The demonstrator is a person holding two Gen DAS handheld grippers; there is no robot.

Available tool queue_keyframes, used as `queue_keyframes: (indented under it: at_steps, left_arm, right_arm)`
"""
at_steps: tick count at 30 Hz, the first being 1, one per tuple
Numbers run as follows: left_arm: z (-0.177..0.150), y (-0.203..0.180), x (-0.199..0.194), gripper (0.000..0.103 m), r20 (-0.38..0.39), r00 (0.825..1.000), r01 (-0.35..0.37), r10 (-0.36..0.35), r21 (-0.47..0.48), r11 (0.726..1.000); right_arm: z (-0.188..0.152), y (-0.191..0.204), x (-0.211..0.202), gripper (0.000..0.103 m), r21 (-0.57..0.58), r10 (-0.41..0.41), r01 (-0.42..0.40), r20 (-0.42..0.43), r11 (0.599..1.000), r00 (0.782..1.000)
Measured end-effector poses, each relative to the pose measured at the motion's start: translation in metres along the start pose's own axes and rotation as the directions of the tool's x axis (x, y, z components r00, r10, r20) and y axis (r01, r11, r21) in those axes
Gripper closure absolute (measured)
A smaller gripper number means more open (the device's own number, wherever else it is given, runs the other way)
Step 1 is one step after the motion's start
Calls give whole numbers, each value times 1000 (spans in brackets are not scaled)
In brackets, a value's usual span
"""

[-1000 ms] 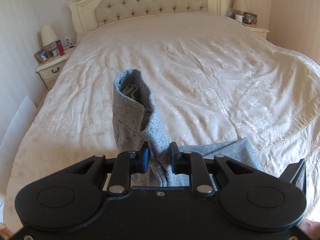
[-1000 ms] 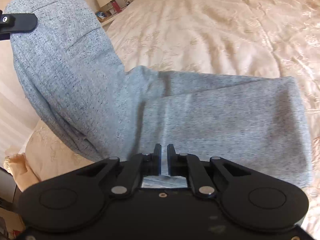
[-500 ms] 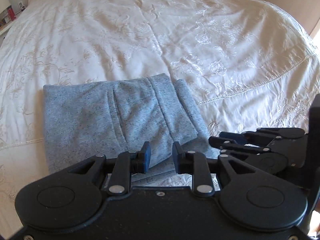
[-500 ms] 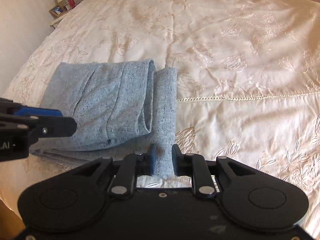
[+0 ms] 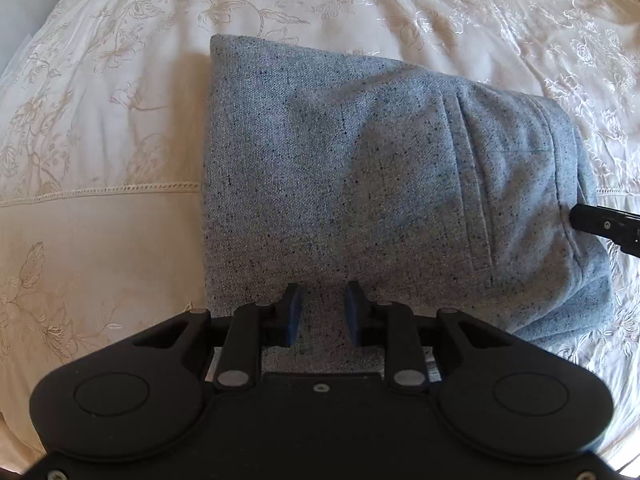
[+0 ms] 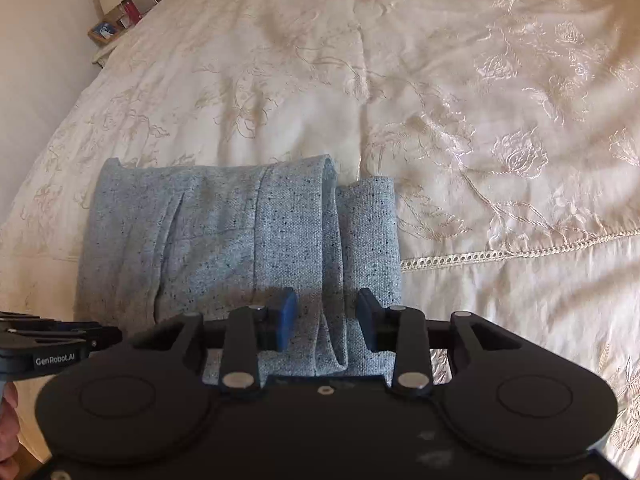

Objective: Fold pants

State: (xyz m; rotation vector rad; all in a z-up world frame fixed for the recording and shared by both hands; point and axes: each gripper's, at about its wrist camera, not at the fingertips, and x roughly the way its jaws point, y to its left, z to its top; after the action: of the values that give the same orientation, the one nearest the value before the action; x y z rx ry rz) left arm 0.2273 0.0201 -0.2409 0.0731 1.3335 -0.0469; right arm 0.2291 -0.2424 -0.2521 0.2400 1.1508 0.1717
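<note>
A: Grey-blue flecked pants, item one: lying folded flat on the bed, long axis running left to right across both views.

B: Left gripper?

A: Jaws standing apart, hovering at the near edge, gripping nothing.

B: Right gripper?

A: Jaws apart, straddling the bundle's right-hand end. Farther off, bedspread only; a nightstand sitting beyond.

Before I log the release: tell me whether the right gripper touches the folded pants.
Cannot tell. In the right wrist view the right gripper is open with the grey folded pants between its fingers; neither view shows contact or a gap plainly.
</note>
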Motion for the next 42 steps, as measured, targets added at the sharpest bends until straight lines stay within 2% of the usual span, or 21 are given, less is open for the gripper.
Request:
queue_keyframes:
  at_steps: [3,8,13,14,15,16,19,22,25,27,30,34,36,37,39,42]
  left_arm:
    - [0,3,-2,68,-5,1000,21,-21,5,1000]
    - [-1,14,-7,67,-7,999,53,-53,-16,998]
    - [-4,26,-15,67,-1,998,56,-56,-31,998]
    - [-5,29,-16,67,1,999,53,-53,-33,998]
    - [-6,31,-18,67,1,999,50,-50,-37,998]
    - [-8,36,-20,67,2,999,48,-48,-42,998]
    - [-9,44,-24,67,0,999,42,-42,-63,997]
    - [-9,51,-31,66,10,999,48,-47,-82,995]
    - [-8,56,-42,56,50,997,55,-50,-96,994]
    - [-7,57,-47,51,69,996,56,-50,-92,994]
    - [-5,52,-45,49,74,996,59,-54,-65,996]
    - [-5,37,-28,49,18,999,38,-37,-8,999]
    - [-6,33,-31,50,16,999,33,-34,20,999]
    - [-6,31,-35,50,30,999,43,-44,29,999]
    - [1,29,-41,49,61,996,54,-57,50,997]
    - [24,21,-40,48,94,994,45,-51,65,997]
  right_arm:
    - [2,-7,10,62,39,19,-18,-25,999,1000]
    - [6,-14,18,61,97,79,-73,-63,993,995]
    - [3,-10,18,62,67,107,-102,-69,993,992]
    - [2,-10,19,69,60,107,-103,-73,993,992]
    - [1,-8,19,89,48,118,-114,-82,992,990]
    - [0,-4,18,96,25,110,-108,-83,994,990]
    - [-2,15,4,96,-65,60,-62,-39,996,997]
    - [-5,30,-35,96,-109,56,-50,54,993,997]
    - [-10,33,-71,97,-123,48,-32,129,992,990]
    - [-16,33,-80,97,-130,10,7,126,991,992]
    - [-29,20,-65,99,-106,-76,85,84,991,994]
    - [-44,-1,-32,98,-72,-110,111,19,991,994]
    - [-40,0,-33,94,-52,-164,164,15,985,986]
    - [-37,2,-39,92,-31,-193,194,38,981,981]
    - [-31,7,-55,75,1,-222,224,116,975,968]
    - [-17,22,-59,74,-44,-198,210,185,977,962]
